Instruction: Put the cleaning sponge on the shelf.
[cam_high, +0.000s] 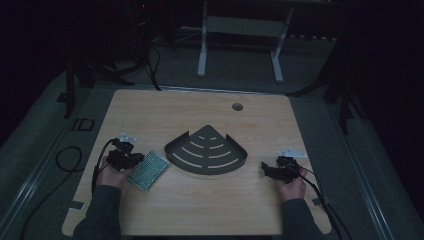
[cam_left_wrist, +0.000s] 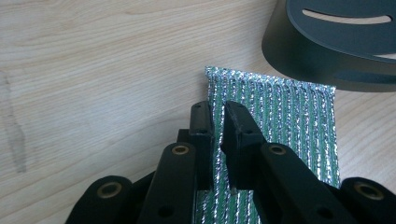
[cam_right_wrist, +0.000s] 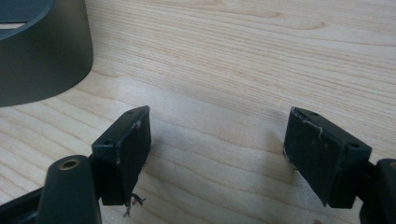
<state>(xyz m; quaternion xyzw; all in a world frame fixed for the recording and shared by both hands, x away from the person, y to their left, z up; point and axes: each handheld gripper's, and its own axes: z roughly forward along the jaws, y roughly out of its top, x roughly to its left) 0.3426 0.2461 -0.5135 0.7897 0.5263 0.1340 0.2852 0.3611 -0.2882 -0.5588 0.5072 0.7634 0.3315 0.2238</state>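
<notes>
I see the left gripper (cam_left_wrist: 215, 133) w/ fingers (cam_left_wrist: 201, 135) parted only a narrow gap, over the near end of the green foil pad (cam_left_wrist: 280, 116); the pad lies flat on the bench (cam_high: 200, 210), its silvery ribs showing thru the gap, nothing clamped. Pad sits just left of the dark corner tray (cam_high: 207, 150), slightly apart from it. Right gripper (cam_right_wrist: 217, 154): fingers spread wide, bare wood betw. them, holding nothing, right of the tray. High view is dim; pad's near end is hidden under the gripper body. No legible writing or brand anywhere.
</notes>
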